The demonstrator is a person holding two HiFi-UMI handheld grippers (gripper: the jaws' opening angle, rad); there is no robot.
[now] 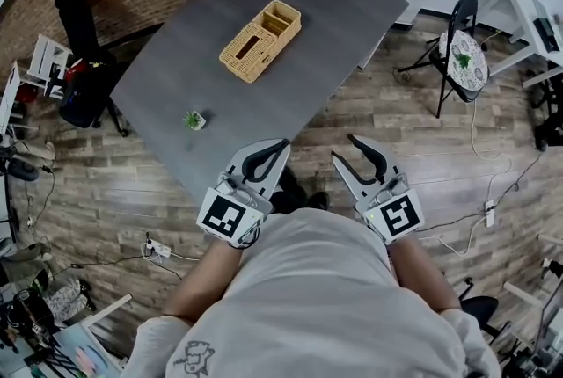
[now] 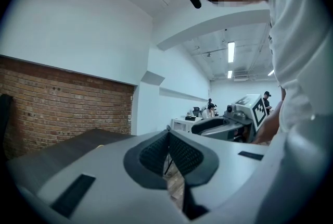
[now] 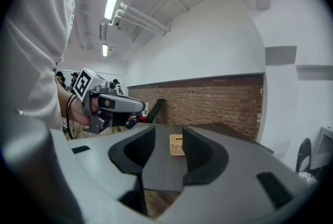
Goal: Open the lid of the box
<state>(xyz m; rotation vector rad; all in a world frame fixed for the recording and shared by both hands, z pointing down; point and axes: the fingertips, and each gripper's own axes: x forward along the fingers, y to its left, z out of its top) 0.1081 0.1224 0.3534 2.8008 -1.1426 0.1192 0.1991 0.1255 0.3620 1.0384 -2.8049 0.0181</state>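
The woven wicker box lies on the dark grey table, its slotted lid flat and closed and an uncovered compartment at its far end. Both grippers hang off the table's near edge, well short of the box, in front of the person's chest. My left gripper is shut, its pads meeting with nothing between them. My right gripper stands open and empty. Far off between its jaws, the box shows on the tabletop. Each gripper view also catches the other gripper at its side.
A small potted plant sits near the table's front left edge. A black chair stands by the brick wall at left, a folding chair with a patterned seat at right. Cables and a power strip lie on the wooden floor.
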